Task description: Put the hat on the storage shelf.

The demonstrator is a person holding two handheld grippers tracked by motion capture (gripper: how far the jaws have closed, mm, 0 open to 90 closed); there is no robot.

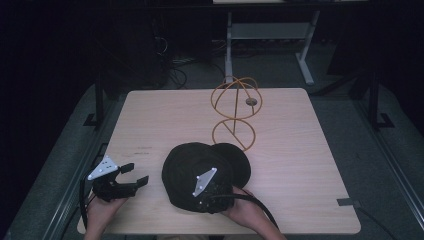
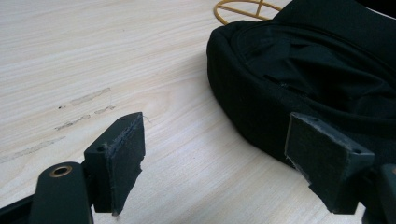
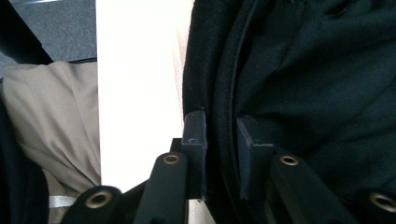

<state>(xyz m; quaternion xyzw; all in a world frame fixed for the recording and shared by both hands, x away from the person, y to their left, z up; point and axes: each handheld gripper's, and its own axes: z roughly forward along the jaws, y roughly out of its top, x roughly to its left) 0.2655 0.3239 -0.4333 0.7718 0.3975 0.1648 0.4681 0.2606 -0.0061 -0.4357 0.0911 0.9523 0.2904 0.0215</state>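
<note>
We hold the right hand-held gripper [image 3: 220,154] at the desk's [image 1: 300,165] near edge, jaws pinched on the rim of a black cap [image 1: 192,172]; its tip is hidden under the cap in the high view. Left hand-held gripper [image 1: 136,176] hangs open beside it w/ nothing held. No readable writing. Farther back stands a gold wire stand [image 1: 235,112].

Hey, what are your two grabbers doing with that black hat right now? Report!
Right gripper clamped on the black cap rim. Left gripper open, beside the cap. Wire stand behind, not in the way.
</note>
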